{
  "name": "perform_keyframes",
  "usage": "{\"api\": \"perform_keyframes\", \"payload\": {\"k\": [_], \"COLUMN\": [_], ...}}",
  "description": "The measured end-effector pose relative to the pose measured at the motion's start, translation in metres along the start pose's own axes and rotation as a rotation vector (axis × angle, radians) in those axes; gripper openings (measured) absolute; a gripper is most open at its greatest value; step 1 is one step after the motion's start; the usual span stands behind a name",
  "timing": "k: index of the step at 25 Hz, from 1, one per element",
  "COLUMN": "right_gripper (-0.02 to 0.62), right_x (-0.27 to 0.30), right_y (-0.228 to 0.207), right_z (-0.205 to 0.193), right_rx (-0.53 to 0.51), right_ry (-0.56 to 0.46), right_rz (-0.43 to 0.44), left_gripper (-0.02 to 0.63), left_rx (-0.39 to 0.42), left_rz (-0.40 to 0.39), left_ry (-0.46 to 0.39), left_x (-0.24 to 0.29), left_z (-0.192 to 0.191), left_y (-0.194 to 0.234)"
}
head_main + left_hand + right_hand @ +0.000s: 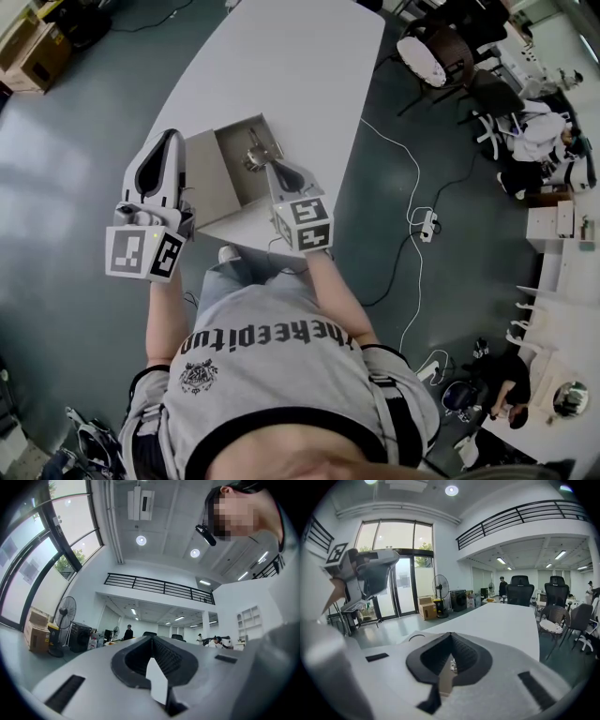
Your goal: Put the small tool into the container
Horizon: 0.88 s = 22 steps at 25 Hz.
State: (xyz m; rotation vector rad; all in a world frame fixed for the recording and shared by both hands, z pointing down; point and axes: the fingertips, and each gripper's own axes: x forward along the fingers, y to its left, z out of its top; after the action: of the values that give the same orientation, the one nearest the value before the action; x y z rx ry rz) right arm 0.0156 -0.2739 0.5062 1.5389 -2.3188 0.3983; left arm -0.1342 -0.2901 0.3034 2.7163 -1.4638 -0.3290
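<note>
An open cardboard box stands at the near end of the white table, its flap folded out to the left. A small shiny metal tool lies inside the box. My right gripper hovers just above the box's near right side, shut, with nothing between its tips. In the right gripper view the tool and brown cardboard show through the loop below the closed jaws. My left gripper hangs left of the box flap, off the table's edge, also shut and empty.
Office chairs stand past the table's far right corner. A white cable and power strip lie on the floor to the right. Cardboard boxes sit at the far left. People sit at desks on the right.
</note>
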Motion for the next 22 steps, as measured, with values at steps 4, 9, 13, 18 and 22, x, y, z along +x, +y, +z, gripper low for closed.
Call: {"api": "perform_keyframes", "payload": {"k": [4,9,13,18,22], "right_gripper": [0.003,0.003,0.003,0.003,0.003], "right_x": [-0.019,-0.047,-0.07,-0.093,-0.114], "right_y": [0.001,0.0,0.0,0.002,0.0], "right_z": [0.012,0.029,0.047,0.066,0.077], "right_rx": [-0.02,-0.018,-0.004,-0.008,-0.015], "right_ry": [-0.044,-0.115,-0.173,-0.231,-0.274], "right_rz": [0.01,0.024,0.041,0.06,0.074], "left_gripper": [0.012,0.012,0.012,0.012,0.012], "left_rx": [0.008,0.022,0.033,0.046,0.055], "left_rz": [0.022,0.041,0.057,0.078,0.093], "left_ry": [-0.007,-0.018,-0.029,-0.039,-0.049], "left_x": [-0.01,-0.023,-0.034,-0.047,-0.056], "left_z": [0.005,0.01,0.018,0.026,0.029], "left_y": [-0.012,-0.032,-0.045,-0.055,-0.068]}}
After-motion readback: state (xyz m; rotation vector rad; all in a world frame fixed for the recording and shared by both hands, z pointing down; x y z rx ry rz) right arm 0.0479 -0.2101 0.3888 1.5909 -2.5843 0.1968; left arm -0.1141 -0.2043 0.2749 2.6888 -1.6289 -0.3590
